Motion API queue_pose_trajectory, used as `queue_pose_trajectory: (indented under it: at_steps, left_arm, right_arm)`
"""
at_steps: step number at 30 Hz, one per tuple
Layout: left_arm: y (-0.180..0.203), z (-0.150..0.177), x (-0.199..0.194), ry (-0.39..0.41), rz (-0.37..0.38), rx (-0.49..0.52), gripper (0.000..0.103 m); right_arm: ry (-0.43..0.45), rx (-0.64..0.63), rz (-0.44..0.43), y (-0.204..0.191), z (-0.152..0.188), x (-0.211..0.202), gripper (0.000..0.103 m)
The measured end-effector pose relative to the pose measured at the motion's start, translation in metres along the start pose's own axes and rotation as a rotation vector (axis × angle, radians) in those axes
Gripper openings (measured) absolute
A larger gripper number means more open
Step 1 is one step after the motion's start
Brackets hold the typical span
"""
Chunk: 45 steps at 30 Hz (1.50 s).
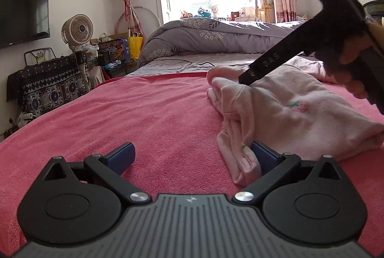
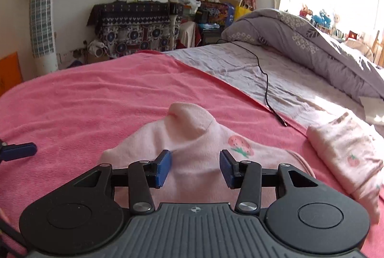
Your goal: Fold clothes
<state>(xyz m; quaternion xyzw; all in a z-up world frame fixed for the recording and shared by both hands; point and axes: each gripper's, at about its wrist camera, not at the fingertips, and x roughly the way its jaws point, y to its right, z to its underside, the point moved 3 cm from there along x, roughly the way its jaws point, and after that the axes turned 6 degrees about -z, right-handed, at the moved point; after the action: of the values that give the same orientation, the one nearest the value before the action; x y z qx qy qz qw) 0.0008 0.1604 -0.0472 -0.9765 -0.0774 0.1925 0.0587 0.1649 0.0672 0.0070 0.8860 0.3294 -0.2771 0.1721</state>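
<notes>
On pink towel point(image 1: 144, 114), pink garment point(image 1: 288, 114); both grippers' fingers apart; second folded garment point(image 2: 345, 157) only in right view.

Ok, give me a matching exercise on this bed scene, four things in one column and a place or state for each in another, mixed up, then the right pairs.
Things:
1. pale pink strawberry-print top
2. thin black cable
3. grey floral quilt
4. left tongs

Places or states:
A. bunched up near the window
B. open, right finger beside pink cloth
C. lying on the pink towel blanket, partly folded
D. trailing across the grey sheet

Pairs: 1-C, 2-D, 3-A, 4-B
</notes>
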Motion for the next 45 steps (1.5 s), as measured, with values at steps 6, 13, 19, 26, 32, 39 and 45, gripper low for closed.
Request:
queue_pose_trajectory:
  at_steps: [6,13,19,26,32,39,45]
  left_arm:
    - [-0.004,0.002,-0.001,0.011,0.017,-0.019,0.103]
    - [-0.009,0.005,-0.003,0.023,0.037,-0.041,0.103]
    - [-0.01,0.005,-0.003,0.023,0.042,-0.047,0.103]
    - [-0.01,0.005,-0.003,0.021,0.041,-0.047,0.103]
    - [-0.01,0.003,-0.002,0.012,0.045,-0.048,0.103]
    - [-0.012,0.001,0.0,-0.016,0.027,-0.069,0.103]
    - [-0.015,0.002,0.001,-0.034,0.035,-0.091,0.103]
  right_arm:
    - [-0.092,0.051,0.061,0.006,-0.018,0.083,0.064]
    - [-0.031,0.318,-0.041,0.041,-0.017,0.089,0.067]
    - [0.103,0.389,-0.16,0.072,-0.007,0.008,0.067]
    - [0.048,0.19,-0.097,0.057,0.073,-0.079,0.069]
    - [-0.024,0.175,-0.038,0.045,0.147,-0.125,0.073]
    - [0.075,0.248,-0.022,0.038,0.168,-0.174,0.075]
    - [0.142,0.112,0.108,-0.02,0.156,-0.153,0.081]
